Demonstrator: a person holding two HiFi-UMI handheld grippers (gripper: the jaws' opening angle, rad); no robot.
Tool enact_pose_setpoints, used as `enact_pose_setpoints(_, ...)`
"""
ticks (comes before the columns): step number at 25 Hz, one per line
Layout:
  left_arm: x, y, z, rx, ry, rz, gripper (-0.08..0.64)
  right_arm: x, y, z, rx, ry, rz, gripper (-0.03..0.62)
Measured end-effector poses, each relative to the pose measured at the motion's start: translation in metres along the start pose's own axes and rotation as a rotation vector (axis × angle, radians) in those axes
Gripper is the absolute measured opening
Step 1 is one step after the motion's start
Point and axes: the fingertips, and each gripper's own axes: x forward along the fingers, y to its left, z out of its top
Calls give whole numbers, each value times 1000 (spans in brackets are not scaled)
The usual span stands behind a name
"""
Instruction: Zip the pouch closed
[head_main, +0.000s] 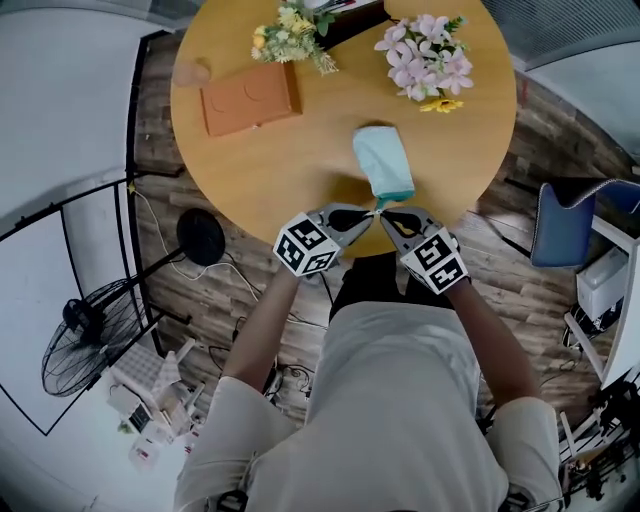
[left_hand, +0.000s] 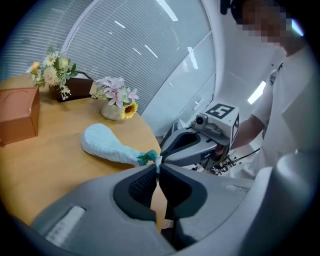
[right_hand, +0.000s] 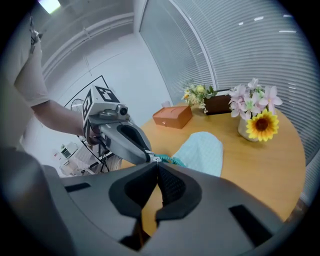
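A round wooden worktop (head_main: 260, 170) stands on a plank floor (head_main: 165, 275) in a pale room with slatted blinds behind it; a standing fan (head_main: 85, 335) sits off to the left in the head view. On the far half of the worktop lie an orange-brown box (head_main: 250, 98), a bunch of yellow and white flowers (head_main: 290, 35) and a vase of pink flowers with one sunflower (head_main: 428, 58). The pouch (head_main: 382, 160), light blue with a teal end (left_hand: 146, 157), lies on the near part of the worktop, well apart from the box and flowers. Its rounded body points toward the flowers, and its narrow teal end reaches the rim closest to the person. Both tools meet at that end, tip to tip, one from each side, just beyond the rim. The left gripper (left_hand: 158, 167) has its jaws pressed together on a small white tab (left_hand: 157, 160) that sticks out of the teal end, so it is clamped on the pouch there. The right gripper (right_hand: 157, 167) also has its jaws fully together, its tips right against the same teal end and almost touching the left gripper's tips; whether a bit of fabric or zip is caught between them cannot be made out. The pouch's body narrows toward the held end. The person's bare forearms run back from both tools to a light shirt.
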Motion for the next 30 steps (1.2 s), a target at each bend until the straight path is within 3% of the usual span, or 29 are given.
enact_pose_setpoints(7, -16, -26, 28, -29, 13, 28, 28, -31, 9, 24, 38, -26, 60, 5)
enact_pose_setpoints(16, -36, -52, 46, 10, 104, 73, 28, -60, 14, 42, 0, 2, 98, 3)
enact_pose_setpoints(19, -43, -59, 49, 15, 101, 82, 27, -67, 19, 48, -46, 16, 111, 3)
enact_pose_setpoints(30, -62, -68, 58, 14, 53, 130, 27, -78, 1, 56, -65, 27, 93, 3)
